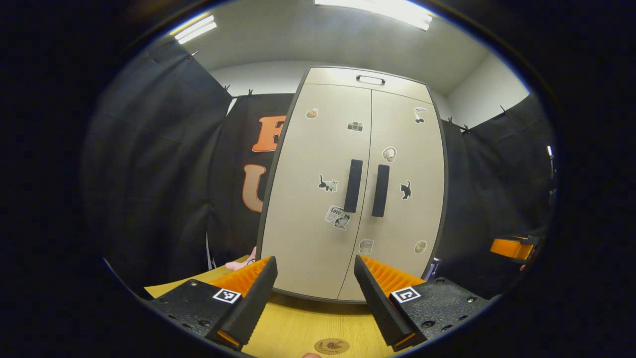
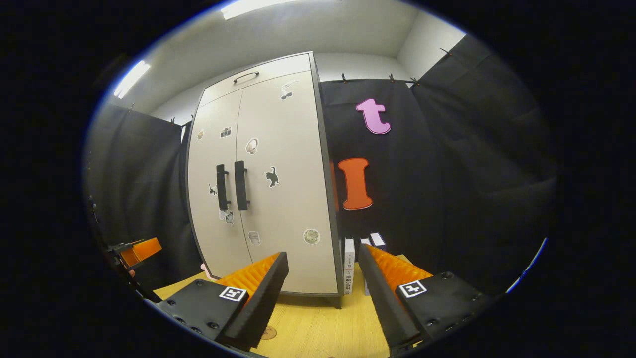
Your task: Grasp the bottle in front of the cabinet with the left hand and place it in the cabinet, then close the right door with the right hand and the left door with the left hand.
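Left hand-held gripper (image 1: 314,298): fingers spread, holding nothing, pulled back and facing the doors, apparently because the closing is finished.
Right hand-held gripper (image 2: 323,298): likewise released and empty, set back at the cabinet's right corner.
Cabinet: tall beige cabinet (image 1: 348,189) with stickers stands on the yellow wooden surface (image 1: 298,328); both doors shut flush.
Bottle: nowhere on the surface in front; probably inside, behind the doors.
Count: two doors, two black vertical door handles (image 1: 353,185), two grippers.

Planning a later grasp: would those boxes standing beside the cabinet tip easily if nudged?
Probably: the boxes stand upright, tall and thin beside the cabinet. They look like light card, so likely easy to topple on the smooth table.
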Demonstrator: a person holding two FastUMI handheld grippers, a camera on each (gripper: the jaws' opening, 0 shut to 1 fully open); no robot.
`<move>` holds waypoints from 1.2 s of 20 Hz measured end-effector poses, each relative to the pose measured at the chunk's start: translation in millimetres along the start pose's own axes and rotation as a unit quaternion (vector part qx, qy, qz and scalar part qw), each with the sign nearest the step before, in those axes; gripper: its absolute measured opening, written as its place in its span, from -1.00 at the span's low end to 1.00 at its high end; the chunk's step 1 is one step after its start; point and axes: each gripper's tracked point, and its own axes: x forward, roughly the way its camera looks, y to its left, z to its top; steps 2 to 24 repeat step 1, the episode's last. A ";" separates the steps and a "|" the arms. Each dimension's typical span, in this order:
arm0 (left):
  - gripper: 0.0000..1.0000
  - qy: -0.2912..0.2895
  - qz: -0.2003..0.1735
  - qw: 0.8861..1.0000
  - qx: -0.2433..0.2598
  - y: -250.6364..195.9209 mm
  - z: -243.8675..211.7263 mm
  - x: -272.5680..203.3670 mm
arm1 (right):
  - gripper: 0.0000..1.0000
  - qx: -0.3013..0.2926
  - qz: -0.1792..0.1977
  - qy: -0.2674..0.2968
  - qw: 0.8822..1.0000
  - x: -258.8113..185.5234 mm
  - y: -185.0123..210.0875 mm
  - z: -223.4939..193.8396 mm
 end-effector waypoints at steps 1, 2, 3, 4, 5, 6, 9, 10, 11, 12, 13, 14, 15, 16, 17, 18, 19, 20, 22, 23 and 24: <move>0.89 0.001 0.000 1.000 0.000 -0.4 -0.6 0.1 | 0.90 0.000 -0.001 0.000 1.000 0.9 -0.4 0.4; 0.89 0.001 0.000 1.000 0.000 -0.4 -0.6 0.1 | 0.90 0.000 -0.001 0.000 1.000 0.9 -0.4 0.4; 0.89 0.001 0.000 1.000 0.000 -0.4 -0.6 0.1 | 0.90 0.000 -0.001 0.000 1.000 0.9 -0.4 0.4; 0.89 0.001 0.000 1.000 0.000 -0.4 -0.6 0.1 | 0.90 0.000 -0.001 0.000 1.000 0.9 -0.4 0.4; 0.89 0.001 0.000 1.000 0.000 -0.4 -0.6 0.1 | 0.90 0.000 -0.001 0.000 1.000 0.9 -0.4 0.4; 0.89 0.001 0.000 1.000 0.000 -0.4 -0.6 0.1 | 0.90 0.000 -0.001 0.000 1.000 0.9 -0.4 0.4; 0.89 0.001 0.000 1.000 0.000 -0.4 -0.6 0.1 | 0.90 0.000 -0.001 0.000 1.000 0.9 -0.4 0.4; 0.89 0.001 0.000 1.000 0.000 -0.4 -0.6 0.1 | 0.90 0.000 -0.001 0.000 1.000 0.9 -0.4 0.4; 0.89 0.001 0.000 1.000 0.000 -0.4 -0.6 0.1 | 0.90 0.000 -0.001 0.000 1.000 0.9 -0.4 0.4; 0.89 0.001 0.000 1.000 0.000 -0.4 -0.6 0.1 | 0.90 0.000 -0.001 0.000 1.000 0.9 -0.4 0.4; 0.89 0.001 0.000 1.000 0.000 -0.4 -0.6 0.1 | 0.90 0.000 -0.001 0.000 1.000 0.9 -0.4 0.4; 0.89 0.001 0.000 1.000 0.000 -0.4 -0.6 0.1 | 0.90 0.000 -0.001 0.000 1.000 0.9 -0.4 0.4; 0.89 0.001 0.000 1.000 0.000 -0.4 -0.6 0.1 | 0.90 0.000 -0.001 0.000 1.000 0.9 -0.4 0.4; 0.89 0.001 0.000 1.000 0.000 -0.4 -0.6 0.1 | 0.90 0.000 -0.001 0.000 1.000 0.9 -0.4 0.4; 0.89 0.001 0.000 1.000 0.000 -0.4 -0.6 0.1 | 0.90 0.000 -0.001 0.000 1.000 0.9 -0.4 0.4; 0.89 0.001 0.000 1.000 0.000 -0.4 -0.6 0.1 | 0.90 0.000 -0.001 0.000 1.000 0.9 -0.4 0.4; 0.89 0.001 0.000 1.000 0.000 -0.4 -0.6 0.1 | 0.90 0.000 -0.001 0.000 1.000 0.9 -0.4 0.4; 0.89 0.001 0.000 1.000 0.000 -0.4 -0.6 0.1 | 0.90 0.000 -0.001 0.000 1.000 0.9 -0.4 0.4; 0.89 0.001 0.000 1.000 0.000 -0.4 -0.6 0.1 | 0.90 0.000 -0.001 0.000 1.000 0.9 -0.4 0.4; 0.89 0.001 0.000 1.000 0.000 -0.4 -0.6 0.1 | 0.90 0.000 -0.001 0.000 1.000 0.9 -0.4 0.4; 0.89 0.001 0.000 1.000 0.000 -0.4 -0.6 0.1 | 0.90 0.000 -0.001 0.000 1.000 0.9 -0.4 0.4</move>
